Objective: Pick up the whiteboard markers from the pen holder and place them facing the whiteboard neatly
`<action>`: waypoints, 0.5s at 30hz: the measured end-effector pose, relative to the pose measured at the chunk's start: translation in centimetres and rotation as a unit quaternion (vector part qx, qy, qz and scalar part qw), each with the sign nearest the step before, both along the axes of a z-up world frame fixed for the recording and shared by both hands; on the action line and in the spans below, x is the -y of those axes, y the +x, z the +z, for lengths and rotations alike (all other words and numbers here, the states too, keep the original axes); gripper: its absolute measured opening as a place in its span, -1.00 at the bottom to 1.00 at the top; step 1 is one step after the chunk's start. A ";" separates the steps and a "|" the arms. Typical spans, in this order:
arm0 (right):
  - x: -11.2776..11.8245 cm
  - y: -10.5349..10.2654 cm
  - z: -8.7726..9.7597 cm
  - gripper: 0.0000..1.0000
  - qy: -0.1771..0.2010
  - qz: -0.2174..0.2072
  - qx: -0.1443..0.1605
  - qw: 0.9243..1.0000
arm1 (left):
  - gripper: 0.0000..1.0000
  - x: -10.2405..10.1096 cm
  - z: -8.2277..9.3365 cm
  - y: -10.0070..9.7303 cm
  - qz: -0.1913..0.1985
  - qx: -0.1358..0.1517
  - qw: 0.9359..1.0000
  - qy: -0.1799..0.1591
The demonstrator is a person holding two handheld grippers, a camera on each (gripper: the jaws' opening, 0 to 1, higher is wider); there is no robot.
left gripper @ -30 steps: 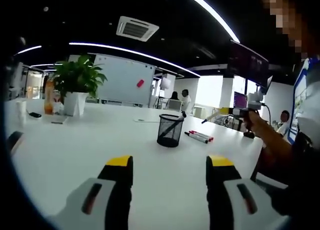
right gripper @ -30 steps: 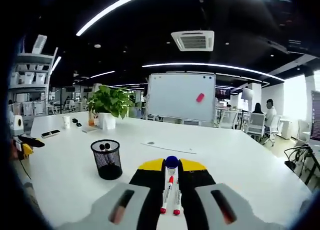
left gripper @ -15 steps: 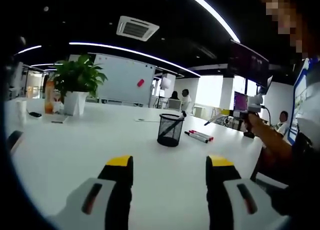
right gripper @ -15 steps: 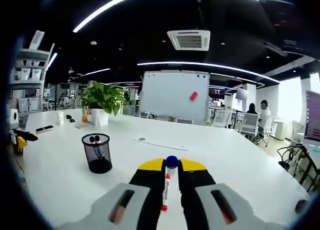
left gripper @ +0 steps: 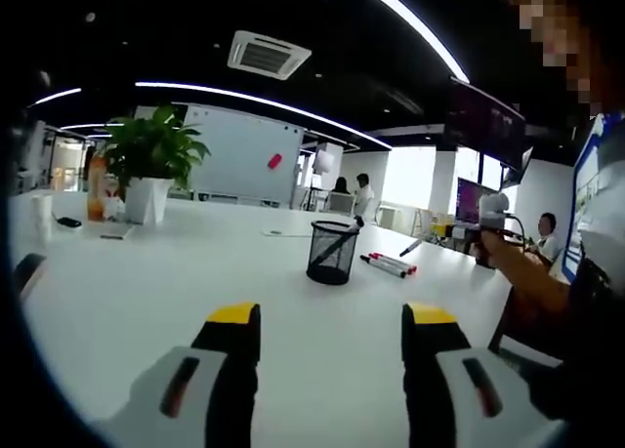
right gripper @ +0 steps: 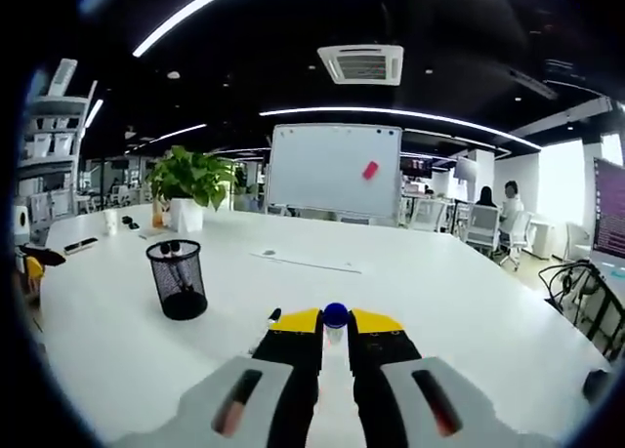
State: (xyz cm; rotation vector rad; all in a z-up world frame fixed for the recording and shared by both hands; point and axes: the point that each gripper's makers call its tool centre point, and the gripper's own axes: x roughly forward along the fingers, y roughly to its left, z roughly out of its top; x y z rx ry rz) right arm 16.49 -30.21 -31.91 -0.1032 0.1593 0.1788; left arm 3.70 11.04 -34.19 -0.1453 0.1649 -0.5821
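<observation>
Where the long white table [right gripper: 469, 302] runs toward the whiteboard [right gripper: 332, 170], a black mesh pen holder [right gripper: 176, 278] stands near mid-table, two dark marker caps at its rim. Right gripper [right gripper: 335, 323]: jaws pressed together, pinching a blue-capped marker [right gripper: 335, 316] pointing toward the whiteboard. Left gripper view: left gripper [left gripper: 331, 321] spread wide, nothing between its jaws, low over the near table edge. Beyond it the holder [left gripper: 332, 254], with two red-capped markers [left gripper: 389, 264] lying side by side on the table just beside it. Potted plant [left gripper: 149, 165] at the far edge. Dark ceiling, light strips, an air-conditioning vent [left gripper: 267, 55]. People seated in the background.
</observation>
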 end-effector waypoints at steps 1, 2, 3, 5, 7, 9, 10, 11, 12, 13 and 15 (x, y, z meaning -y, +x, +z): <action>0.1 0.1 -0.2 -0.74 0.001 -0.001 -0.002 1.000 | 0.19 0.0 0.0 0.0 0.000 0.000 1.000 0.000; 0.2 0.1 -0.5 -0.74 0.001 -0.002 -0.005 1.000 | 0.19 0.0 0.0 0.0 -0.001 0.000 1.000 0.000; 0.3 0.1 -0.7 -0.74 0.002 -0.004 -0.009 1.000 | 0.19 0.1 0.0 0.0 -0.001 0.000 1.000 0.001; 0.4 0.1 -1.0 -0.74 0.005 -0.005 -0.012 1.000 | 0.19 0.1 0.0 0.0 -0.002 -0.001 1.000 0.000; 0.4 0.2 -1.2 -0.74 0.007 -0.006 -0.015 1.000 | 0.18 0.1 0.0 0.0 -0.002 0.000 1.000 -0.001; 0.4 0.2 -1.5 -0.74 0.005 -0.006 -0.018 1.000 | 0.18 0.2 0.1 0.0 -0.003 0.000 1.000 -0.001; 0.4 0.3 -1.7 -0.74 0.005 -0.007 -0.020 1.000 | 0.18 0.2 0.1 0.1 -0.003 0.001 1.000 -0.002; 0.4 0.4 -1.9 -0.74 0.004 -0.007 -0.024 1.000 | 0.18 0.3 0.1 0.1 -0.004 0.001 1.000 -0.001; 0.4 0.4 -2.1 -0.74 0.003 -0.009 -0.028 1.000 | 0.18 0.3 0.1 0.1 -0.004 0.000 1.000 -0.001; 0.4 0.4 -2.2 -0.74 0.002 -0.010 -0.030 0.999 | 0.18 0.4 0.1 0.1 -0.005 0.000 1.000 -0.001; 0.3 0.5 -2.5 -0.74 0.002 -0.009 -0.037 0.999 | 0.18 0.4 0.0 0.2 -0.006 -0.001 1.000 -0.001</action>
